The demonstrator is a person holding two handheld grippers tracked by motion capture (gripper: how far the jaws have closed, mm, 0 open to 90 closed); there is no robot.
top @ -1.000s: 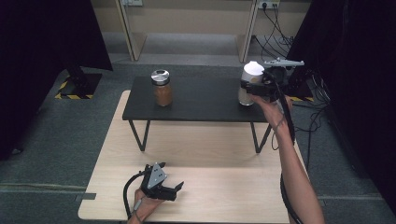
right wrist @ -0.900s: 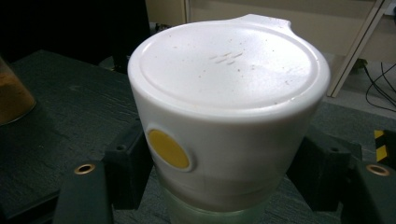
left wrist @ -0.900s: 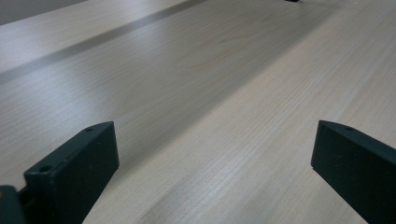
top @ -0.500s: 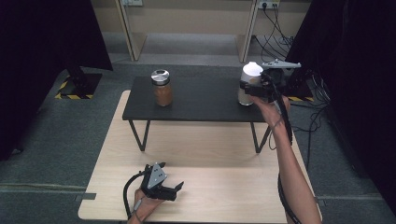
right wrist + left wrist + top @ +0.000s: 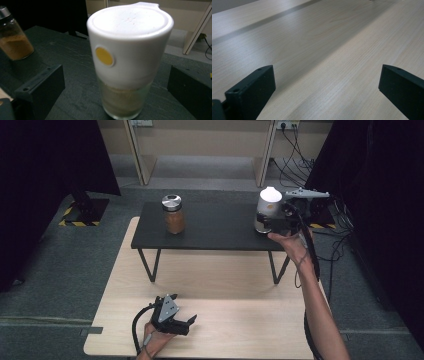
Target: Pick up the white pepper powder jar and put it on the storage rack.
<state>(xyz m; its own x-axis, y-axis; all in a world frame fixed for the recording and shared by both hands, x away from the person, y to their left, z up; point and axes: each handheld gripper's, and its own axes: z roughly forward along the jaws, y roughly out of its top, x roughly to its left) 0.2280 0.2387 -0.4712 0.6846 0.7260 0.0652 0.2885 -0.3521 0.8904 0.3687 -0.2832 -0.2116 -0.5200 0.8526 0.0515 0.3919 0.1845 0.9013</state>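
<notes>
A glass jar with a tall white lid and a yellow dot (image 5: 127, 62) stands on the right end of the black low table (image 5: 220, 227). My right gripper (image 5: 116, 85) is open, with one jaw on each side of the jar and a gap to the glass on both sides. From above, the right gripper (image 5: 271, 222) reaches the white-lidded jar (image 5: 267, 206) from the right. My left gripper (image 5: 187, 324) rests open on the light wooden table (image 5: 235, 320), with nothing between its jaws (image 5: 327, 82).
A glass spice jar of brown powder with a metal lid (image 5: 173, 214) stands on the left part of the black table and sits far left in the right gripper view (image 5: 13, 37). Cables (image 5: 300, 150) lie on the floor behind right.
The right hand and gripper have sunk very slightly beside the white-lidded jar. The left gripper has not moved.
</notes>
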